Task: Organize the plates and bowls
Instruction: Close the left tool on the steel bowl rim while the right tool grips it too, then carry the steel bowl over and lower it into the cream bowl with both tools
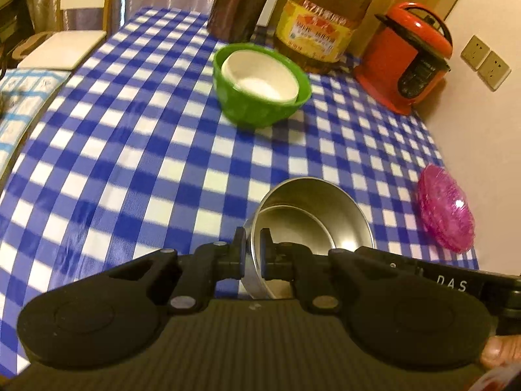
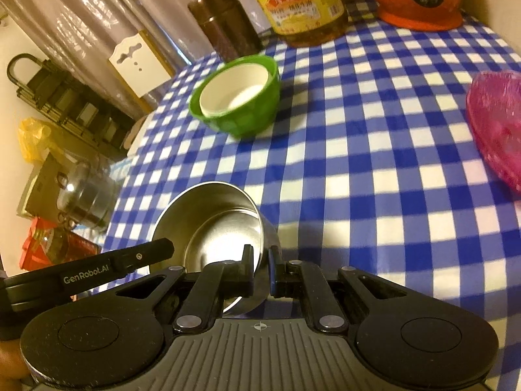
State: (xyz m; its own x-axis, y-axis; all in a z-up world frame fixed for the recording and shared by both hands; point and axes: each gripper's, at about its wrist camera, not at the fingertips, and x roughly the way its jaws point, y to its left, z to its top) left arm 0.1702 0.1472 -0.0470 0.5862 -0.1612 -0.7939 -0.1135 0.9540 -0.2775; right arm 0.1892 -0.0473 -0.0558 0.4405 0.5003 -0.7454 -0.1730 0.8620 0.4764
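The checked blue-and-white surface (image 1: 130, 150) is carrying everything: a green bowl (image 1: 260, 110) with a white bowl (image 1: 260, 76) nested in it is sitting toward the far side, near an oil bottle (image 1: 322, 22) and a red cooker (image 1: 403, 58), and a pink dish (image 1: 446, 208) is lying well apart near the right edge.

Nearest the cameras, a steel bowl (image 1: 319, 208) with a smaller steel bowl (image 1: 293, 228) inside it is tilting, its mouth facing away. The left gripper (image 1: 254, 254) is clamping one side of the rim, one finger inside and one outside; the right gripper (image 2: 260, 270) is pinching the opposite side the same way. Which of the two steel rims each is gripping is hard to tell, since the walls overlap.

To do this well, both hands should be moving together and levelling the pair, so the inner bowl is not sliding out. The steel looks smooth, thin-walled and shiny, likely slippery under the pads.
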